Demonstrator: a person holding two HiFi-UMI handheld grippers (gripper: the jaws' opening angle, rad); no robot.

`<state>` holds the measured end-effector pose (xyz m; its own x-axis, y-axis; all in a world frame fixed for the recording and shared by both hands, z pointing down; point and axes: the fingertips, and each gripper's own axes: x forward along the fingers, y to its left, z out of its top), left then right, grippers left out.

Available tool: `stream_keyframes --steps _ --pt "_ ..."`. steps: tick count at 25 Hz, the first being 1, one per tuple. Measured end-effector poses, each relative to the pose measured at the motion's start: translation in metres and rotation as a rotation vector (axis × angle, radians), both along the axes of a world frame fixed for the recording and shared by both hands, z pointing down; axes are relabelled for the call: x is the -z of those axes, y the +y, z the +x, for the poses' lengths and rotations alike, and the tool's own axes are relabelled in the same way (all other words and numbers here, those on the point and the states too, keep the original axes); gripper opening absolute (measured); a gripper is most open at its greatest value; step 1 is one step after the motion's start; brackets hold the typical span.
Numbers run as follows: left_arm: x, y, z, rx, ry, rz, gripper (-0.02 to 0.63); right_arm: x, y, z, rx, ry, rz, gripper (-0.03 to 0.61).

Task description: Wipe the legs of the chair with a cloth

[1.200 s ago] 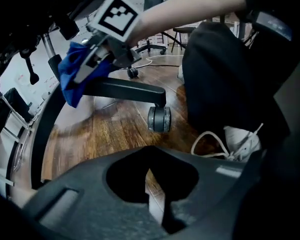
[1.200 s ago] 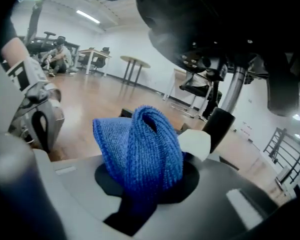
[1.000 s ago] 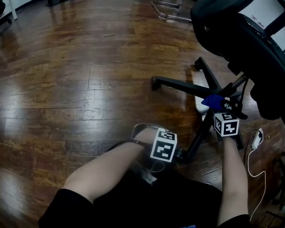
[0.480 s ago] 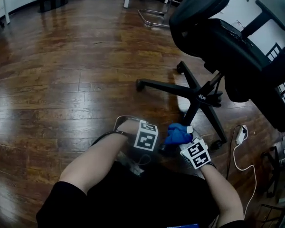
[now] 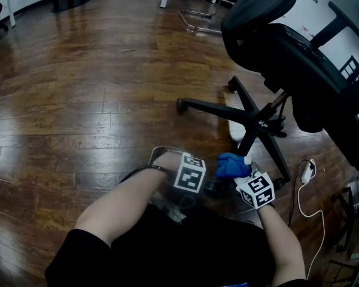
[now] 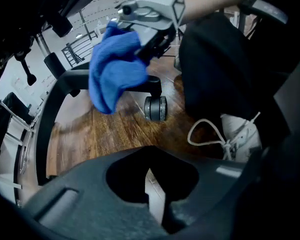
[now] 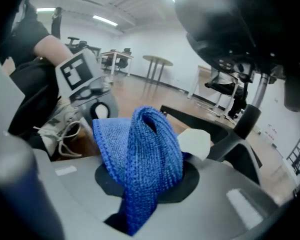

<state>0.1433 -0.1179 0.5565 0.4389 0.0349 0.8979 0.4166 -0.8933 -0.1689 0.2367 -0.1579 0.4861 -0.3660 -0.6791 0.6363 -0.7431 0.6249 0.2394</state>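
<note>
The right tool [image 7: 146,181] is clamped on a blue cloth [image 7: 142,151]. It is a knitted, ribbed cloth, folded into a thick loop that stands up out of the jaws, with a tail hanging below them. The tool's body is smooth grey plastic and carries a white cube printed with black square markers.

In the head view the right tool [image 5: 238,171] holds the cloth [image 5: 230,165] at the near leg [image 5: 249,147] of the chair [image 5: 287,46]. The left gripper view shows the cloth [image 6: 114,70] bunched against the top of that leg [image 6: 70,81], close to its castor [image 6: 156,108].

The left tool [image 6: 155,196] has its jaws shut together with nothing between them. Seen from the head, the left tool [image 5: 208,187] hangs just beside the castor end of the same leg, on the side away from the hub.

The leg is a slim, matte black bar that slopes down from the chair's central hub. Four such legs can be seen spreading from the hub, under a dark padded seat that is tipped over.

Near the castor lies a white laced shoe [image 6: 238,139]. The floor [image 5: 78,100] under the chair is glossy brown wooden planks. On the far side of the leg from the left tool, a white cable [image 5: 305,178] curls across the floor.
</note>
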Motion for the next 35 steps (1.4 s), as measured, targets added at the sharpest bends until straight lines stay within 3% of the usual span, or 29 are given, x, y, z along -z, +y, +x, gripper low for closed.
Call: stream_keyframes --steps 8,12,15,19,24,27,29,32,35 --pt "-0.006 0.014 0.020 -0.018 0.042 -0.103 0.002 0.050 -0.130 0.092 -0.306 -0.095 0.155 0.087" --pt "-0.007 0.013 0.022 -0.022 0.062 -0.124 0.002 0.053 -0.142 0.101 -0.342 -0.127 0.164 0.087" --pt "-0.012 0.008 0.015 -0.016 0.027 -0.093 0.002 0.053 -0.123 0.096 -0.359 -0.153 0.183 0.087" --pt "-0.013 0.002 0.003 -0.008 -0.020 -0.042 0.002 0.035 -0.062 0.065 -0.281 -0.192 0.089 0.087" --pt "-0.006 0.000 -0.004 -0.013 -0.047 0.014 0.002 0.005 0.039 -0.002 -0.063 -0.271 -0.137 0.089" --pt "-0.006 0.005 -0.005 -0.040 -0.070 0.037 0.002 -0.009 0.085 -0.036 0.091 -0.219 -0.218 0.089" --pt "-0.006 0.007 -0.004 -0.053 -0.077 0.045 0.002 -0.013 0.089 -0.038 0.106 -0.185 -0.210 0.087" --pt "-0.005 0.009 -0.001 -0.055 -0.059 0.029 0.002 -0.004 0.062 -0.015 -0.018 -0.255 -0.179 0.084" --pt "-0.004 0.010 0.002 -0.045 -0.031 -0.008 0.002 0.015 0.011 0.035 -0.218 -0.305 -0.062 0.092"
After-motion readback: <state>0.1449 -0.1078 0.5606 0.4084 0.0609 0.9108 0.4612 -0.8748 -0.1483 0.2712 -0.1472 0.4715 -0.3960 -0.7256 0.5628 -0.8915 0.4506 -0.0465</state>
